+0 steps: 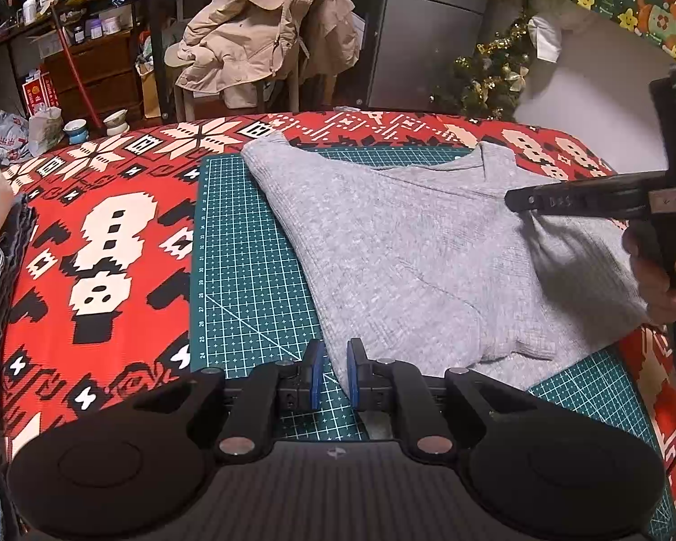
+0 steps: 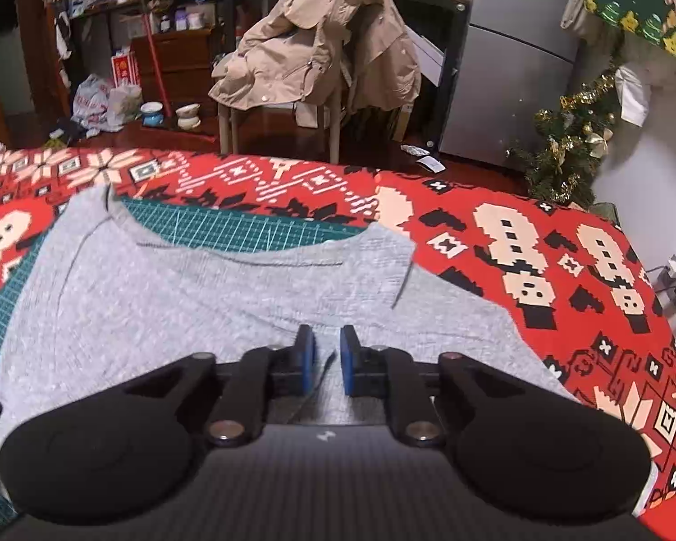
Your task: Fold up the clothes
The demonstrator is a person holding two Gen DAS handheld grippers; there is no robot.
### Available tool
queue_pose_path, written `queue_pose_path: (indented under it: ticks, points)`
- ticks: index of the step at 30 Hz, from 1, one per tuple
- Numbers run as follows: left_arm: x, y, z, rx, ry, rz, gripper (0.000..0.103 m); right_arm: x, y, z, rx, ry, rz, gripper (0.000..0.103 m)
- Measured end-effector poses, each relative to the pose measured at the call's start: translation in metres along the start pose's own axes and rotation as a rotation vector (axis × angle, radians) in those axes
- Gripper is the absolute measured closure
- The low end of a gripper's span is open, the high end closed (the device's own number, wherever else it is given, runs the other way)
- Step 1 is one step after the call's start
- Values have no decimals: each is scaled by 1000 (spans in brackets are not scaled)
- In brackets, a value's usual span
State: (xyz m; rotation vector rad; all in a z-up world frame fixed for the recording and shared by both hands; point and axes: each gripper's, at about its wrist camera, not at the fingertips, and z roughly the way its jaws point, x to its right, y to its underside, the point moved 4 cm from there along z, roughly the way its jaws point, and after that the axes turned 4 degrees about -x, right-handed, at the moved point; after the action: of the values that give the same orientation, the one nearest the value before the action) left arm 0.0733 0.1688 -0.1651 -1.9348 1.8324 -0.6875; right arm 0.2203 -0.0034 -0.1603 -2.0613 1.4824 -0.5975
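Note:
A grey knit top (image 1: 419, 243) lies spread on a green cutting mat (image 1: 243, 270) over a red patterned cloth. My left gripper (image 1: 335, 376) is low at the garment's near left edge, jaws a little apart, with the grey hem between the blue pads (image 1: 353, 378). The right gripper (image 1: 518, 200) shows in the left wrist view hovering over the garment's right part, held by a hand. In the right wrist view my right gripper (image 2: 324, 358) is open just above the grey top (image 2: 203, 297), with nothing between its pads. The neckline faces the far side.
The red patterned cloth (image 2: 541, 248) covers the table. A chair with a beige coat (image 2: 320, 40) stands behind the table. A small Christmas tree (image 2: 568, 149) is at the far right. Folded dark fabric (image 1: 0, 261) lies at the left edge.

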Motion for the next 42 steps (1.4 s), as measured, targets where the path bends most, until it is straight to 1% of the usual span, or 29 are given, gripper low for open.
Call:
queue_pose_path:
  ticks: [2, 5, 7, 11, 12, 15, 19, 21, 24, 25, 27, 28, 29, 30, 36, 39, 41, 42]
  points:
    - [0, 1, -3, 4, -2, 0, 92, 6, 0, -12, 18, -23, 35, 88]
    - [-2, 5, -7, 6, 0, -9, 92, 11, 6, -35, 40, -32, 57, 87]
    - [-3, 8, -9, 5, 1, -15, 92, 12, 16, -50, 33, -60, 85, 87]
    - [-4, 14, -14, 5, 7, -28, 92, -3, 51, -78, -11, -168, 144, 85]
    - [-4, 16, -15, 4, 8, -31, 92, -8, 59, -81, -23, -197, 163, 85]
    - [-5, 19, -20, 6, 8, -35, 92, -22, 76, -83, -48, -235, 201, 85]
    - [-5, 22, -28, 14, 8, -39, 92, -37, 85, -72, -76, -225, 203, 85]
    - [-5, 22, -30, 16, 9, -40, 92, -42, 85, -68, -74, -214, 188, 85]
    - [-4, 23, -31, 15, 9, -36, 92, -51, 85, -66, -78, -181, 144, 85]
    - [-3, 23, -31, 14, 10, -35, 92, -55, 85, -65, -76, -173, 131, 83]
    - [-1, 23, -31, 15, 12, -31, 92, -60, 85, -65, -70, -156, 109, 82]
    - [-1, 22, -32, 17, 13, -29, 92, -62, 85, -66, -67, -149, 100, 86]
    - [-1, 22, -32, 19, 12, -29, 92, -64, 86, -66, -64, -141, 92, 94]
    - [-1, 22, -33, 21, 12, -28, 92, -64, 85, -67, -66, -142, 91, 97]
    - [2, 21, -41, 40, 38, -16, 92, -53, 77, -87, -51, -142, 113, 98]
    - [10, 22, -40, 41, 43, 28, 92, -48, 77, -87, -72, -154, 111, 97]
    - [14, 23, -37, 38, 35, 50, 92, -50, 81, -79, -92, -141, 95, 96]
    - [15, 24, -36, 38, 32, 58, 92, -50, 82, -78, -89, -138, 96, 95]
